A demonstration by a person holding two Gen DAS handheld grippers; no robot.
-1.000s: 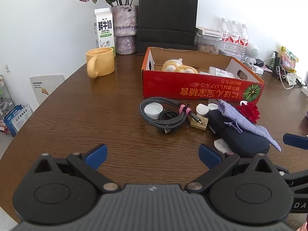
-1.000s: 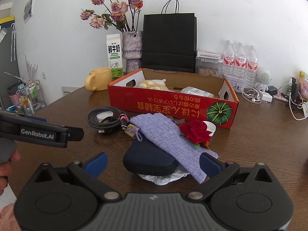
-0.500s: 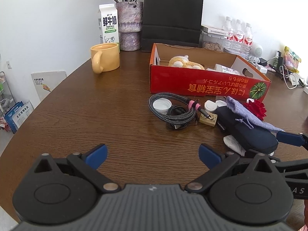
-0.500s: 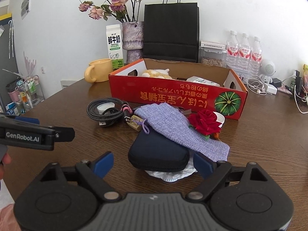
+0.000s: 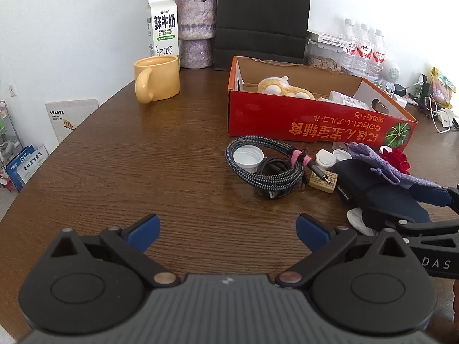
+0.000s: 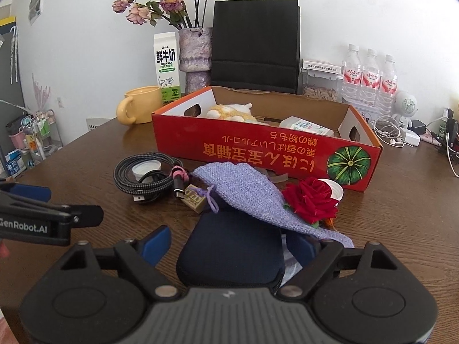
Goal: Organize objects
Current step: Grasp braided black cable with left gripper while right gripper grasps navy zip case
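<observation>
On the left wrist view: left gripper (image 5: 226, 228) spread wide, nothing between the jaws, hanging over bare table (image 5: 120, 172). Clutter sits ahead and to its right: coiled cable (image 5: 266, 169) with a white cap (image 5: 247, 157) inside the loop, a small wooden block (image 5: 321, 178), then the dark case (image 5: 375, 195) with the purple pouch (image 5: 378, 163) draped over it. Red box (image 5: 312, 123) behind, already holding a plush toy (image 5: 282, 87). Left side has no job yet; best kept clear of the right gripper's line.

From the right wrist view: right gripper (image 6: 226, 243) straddles the near end of the case (image 6: 232, 246), jaws closing. Left pad (image 6: 156, 242) is apart from the case wall; right pad (image 6: 301, 246) looks close to it, possibly touching, hard to tell under the pouch (image 6: 252, 197). No firm pinch yet.

Tips for the grab:
- Centre the case first so both pads land together.
- Pouch and rose (image 6: 311, 199) rest on or against the case; lift slowly and level or they slide off.
- White tissue (image 6: 289, 263) underneath may drag along.
- Case likely goes in the box (image 6: 266, 149); free space looks to be mid-right, past the toy (image 6: 229, 111).
</observation>
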